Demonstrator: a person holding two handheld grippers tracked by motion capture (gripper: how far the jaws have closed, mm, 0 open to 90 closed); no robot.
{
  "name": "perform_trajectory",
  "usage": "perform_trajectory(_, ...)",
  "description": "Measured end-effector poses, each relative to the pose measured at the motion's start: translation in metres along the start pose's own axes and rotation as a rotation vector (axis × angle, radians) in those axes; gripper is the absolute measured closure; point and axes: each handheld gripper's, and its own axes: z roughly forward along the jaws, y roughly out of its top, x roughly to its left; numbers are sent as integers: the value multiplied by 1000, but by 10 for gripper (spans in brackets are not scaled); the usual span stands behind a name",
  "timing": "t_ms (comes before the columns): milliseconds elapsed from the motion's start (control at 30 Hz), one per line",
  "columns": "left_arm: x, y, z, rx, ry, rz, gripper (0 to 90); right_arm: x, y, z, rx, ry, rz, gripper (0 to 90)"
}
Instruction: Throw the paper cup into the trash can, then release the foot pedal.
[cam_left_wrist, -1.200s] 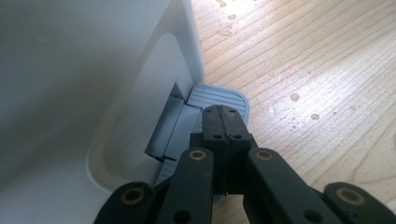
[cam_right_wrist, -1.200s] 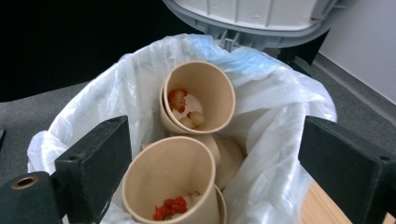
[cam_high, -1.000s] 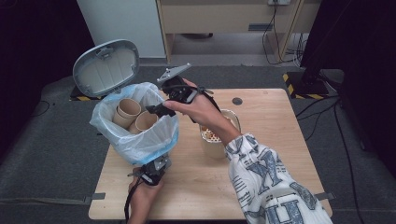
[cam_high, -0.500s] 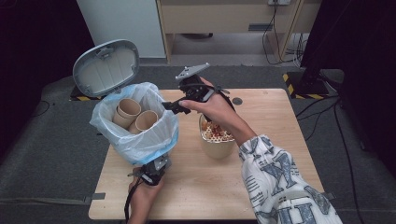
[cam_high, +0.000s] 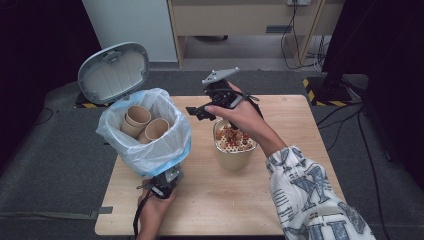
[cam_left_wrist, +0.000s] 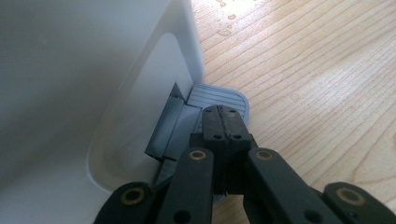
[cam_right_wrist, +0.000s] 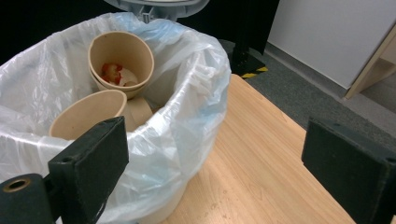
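No lettering, label, brand or number can be read on anything here. The patterned white sleeve behind the right gripper carries dark marks too blurred to make out.

Glossy plastic liner, matt paper cups, smooth wooden table.

One pedal bin lined with one plastic bag, lid raised at 11 o'clock. Inside it, two visible paper cups. One further paper cup, filled with food scraps, stands on the one wooden surface at 3 o'clock of the bin. Two hand-held grippers: left, right.
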Motion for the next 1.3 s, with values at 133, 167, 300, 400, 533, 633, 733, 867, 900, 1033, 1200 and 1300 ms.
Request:
perform_trajectory(133,0,0,0,0,-2,0,895,-7,-7,-8,1,-14,10,77)
perform_trajectory(167,0,0,0,-1,-1,-1,895,-9,-9,-10,2,-18,13,77)
perform_trajectory(300,0,0,0,-5,1,0,894,-19,-18,-22,-7,-41,33,75)
perform_trajectory(400,-4,0,-2,-3,36,-4,837,-29,-26,-32,-3,-64,48,73)
perform_trajectory(533,-13,4,-11,-47,26,3,707,-42,-37,-46,2,-100,70,73)
perform_trajectory(633,-21,6,-19,-90,19,-2,659,-52,-46,-56,9,-134,80,72)
perform_trajectory(733,-25,8,-23,-120,-7,2,629,-61,-55,-64,15,-164,97,70)
perform_trajectory(867,-29,9,-24,-133,-38,6,589,-69,-64,-71,18,-188,117,67)
perform_trajectory(900,-30,10,-24,-140,-41,5,577,-71,-67,-74,21,-202,127,66)
perform_trajectory(1033,-30,11,-25,-162,-82,-9,517,-81,-82,-83,13,-288,172,60)
perform_trajectory(1200,-31,12,-24,-168,-111,-5,483,-86,-96,-88,4,-370,215,58)
perform_trajectory(1300,-33,13,-23,-163,-130,2,461,-89,-107,-93,-4,-398,243,60)
